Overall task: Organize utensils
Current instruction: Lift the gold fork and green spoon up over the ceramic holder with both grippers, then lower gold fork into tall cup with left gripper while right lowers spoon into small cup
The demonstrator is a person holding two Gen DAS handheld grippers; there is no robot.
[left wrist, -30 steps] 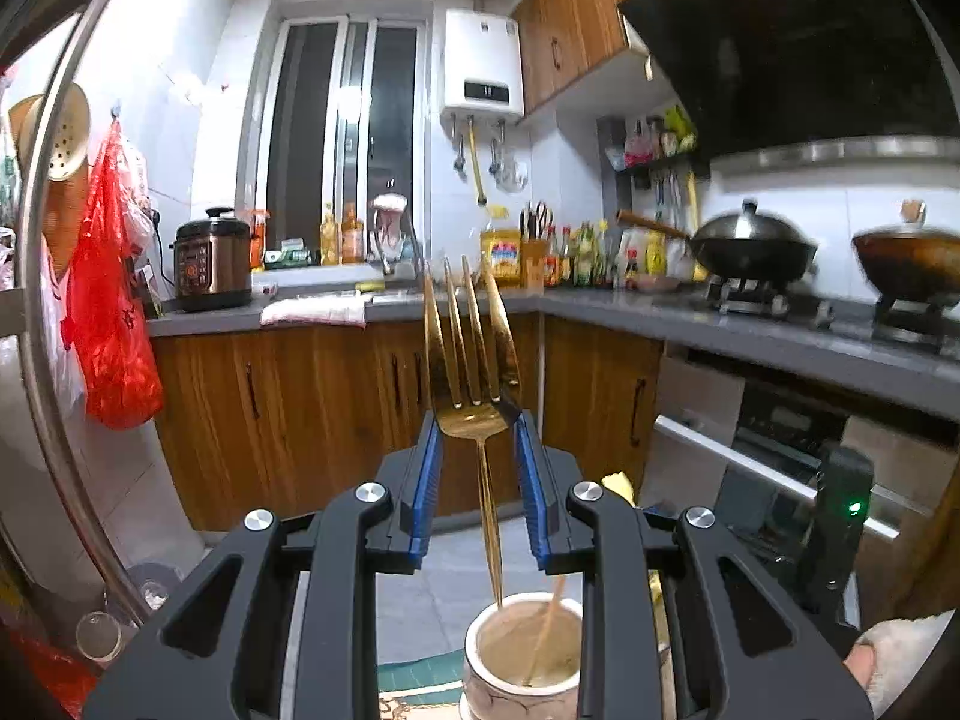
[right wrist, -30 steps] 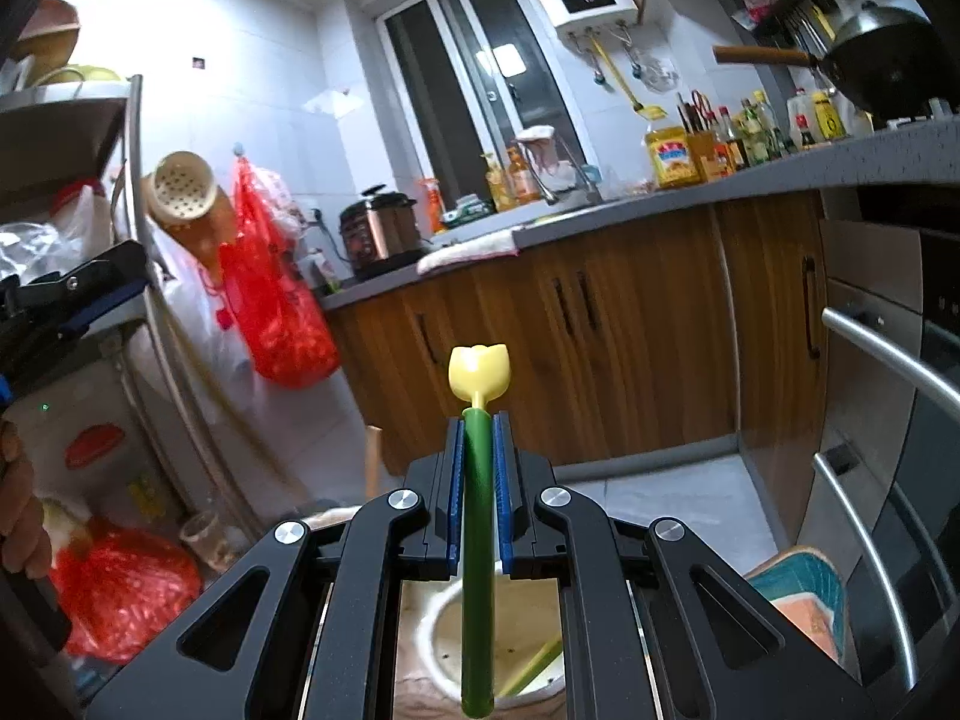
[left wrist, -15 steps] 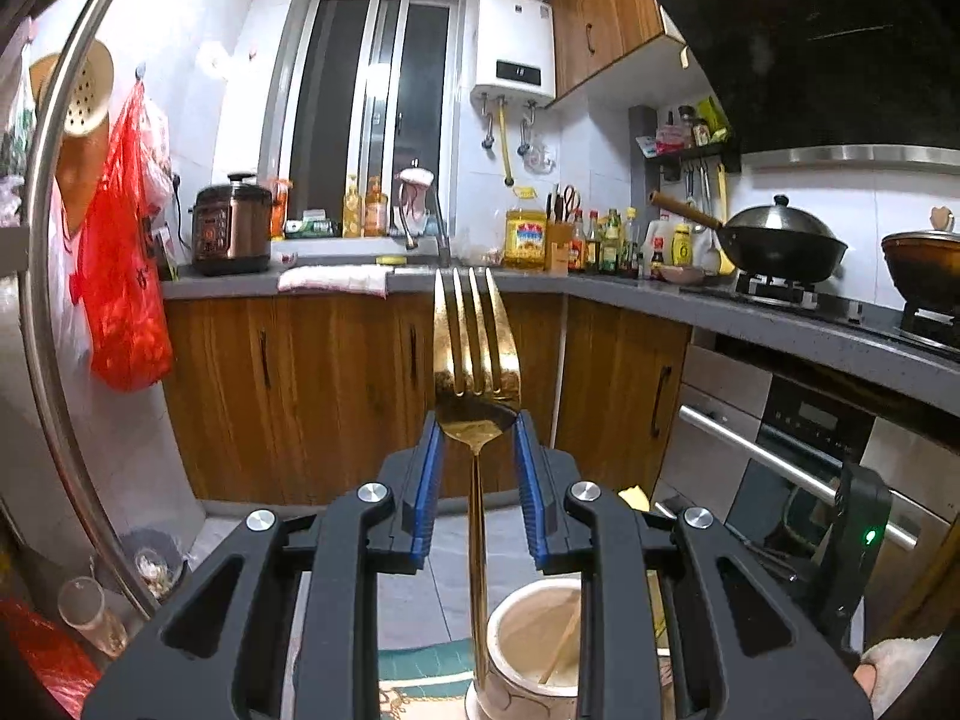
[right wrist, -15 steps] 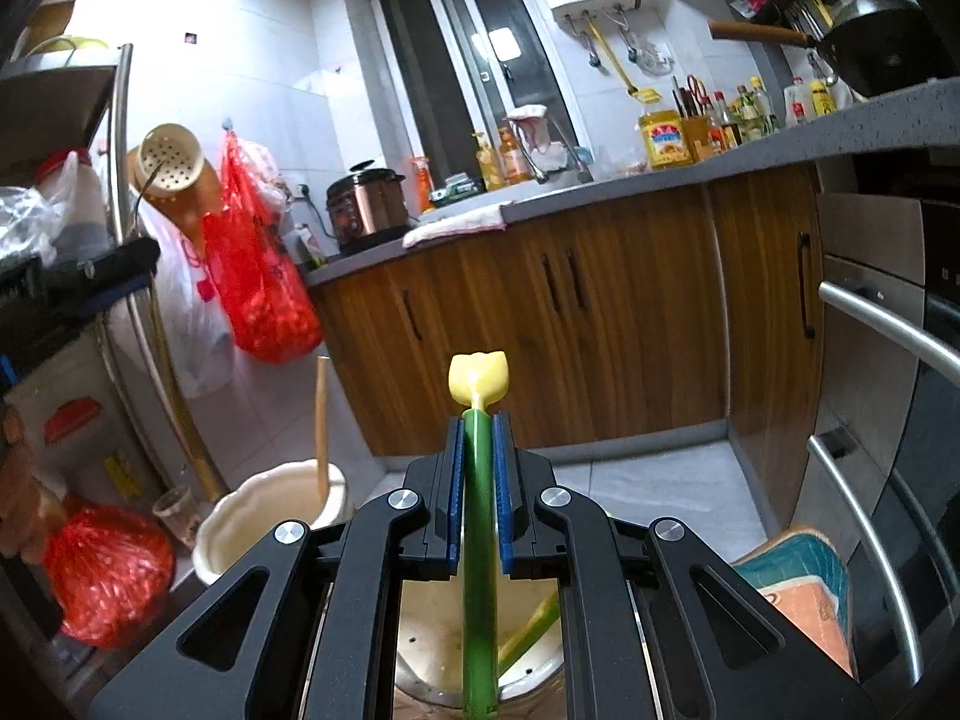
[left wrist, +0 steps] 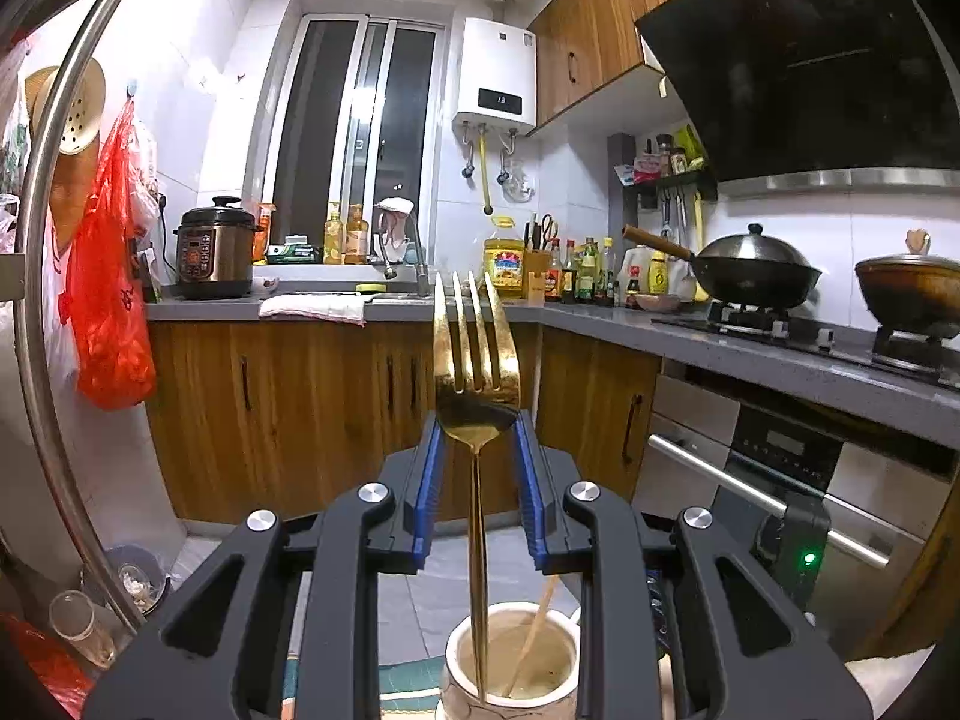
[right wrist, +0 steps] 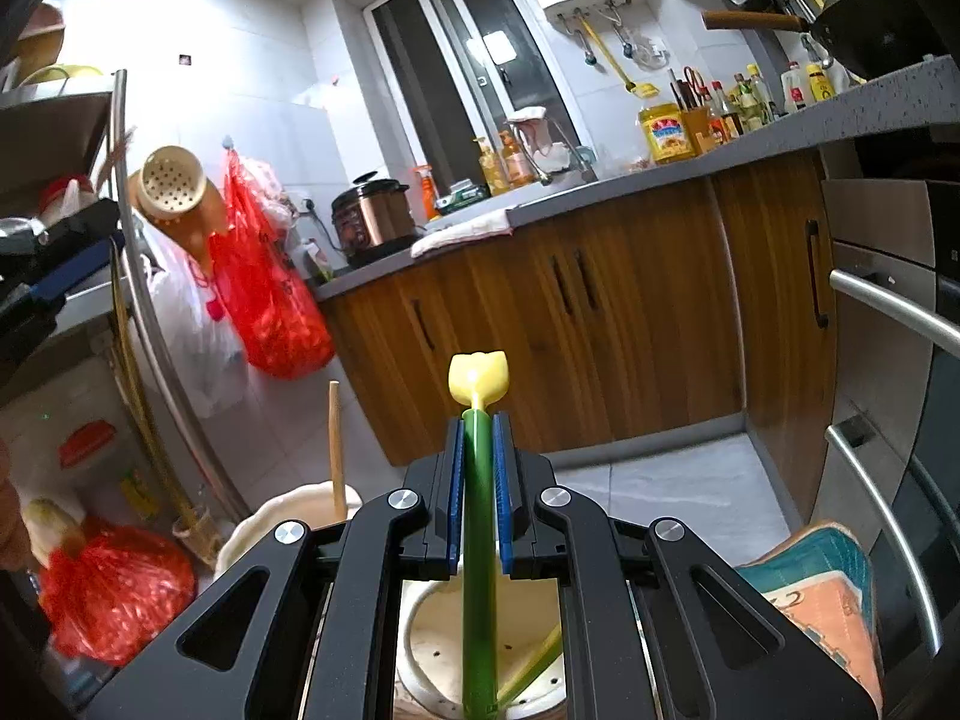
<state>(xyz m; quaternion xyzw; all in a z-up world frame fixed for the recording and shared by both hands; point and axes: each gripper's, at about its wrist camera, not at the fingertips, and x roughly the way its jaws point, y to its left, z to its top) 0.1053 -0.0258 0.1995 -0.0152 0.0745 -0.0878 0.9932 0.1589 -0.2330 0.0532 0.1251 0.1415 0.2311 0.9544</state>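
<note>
In the left wrist view a gold fork (left wrist: 477, 360) stands upright, tines up, with its neck between the blue pads of my left gripper (left wrist: 477, 426). Its handle runs down into a cream ceramic holder (left wrist: 510, 666) that also holds a wooden chopstick (left wrist: 534, 630). In the right wrist view my right gripper (right wrist: 478, 438) is shut on a green-handled utensil (right wrist: 479, 540) with a yellow tulip-shaped top. Its lower end reaches into a cream holder with drain holes (right wrist: 432, 648). A second cream holder (right wrist: 282, 516) at the left has a wooden chopstick (right wrist: 336, 444) standing in it.
Wooden kitchen cabinets (left wrist: 312, 408) and a grey counter (left wrist: 720, 348) lie ahead. An oven with a steel handle (right wrist: 888, 300) is on the right. A metal rack post (left wrist: 42, 324) and red plastic bags (right wrist: 264, 288) are on the left. A folded cloth (right wrist: 822, 588) lies at the lower right.
Both gripper views tilted and shifted a little. The fork now stands straighter over its holder. The second holder with the chopstick came into the right wrist view at the left.
</note>
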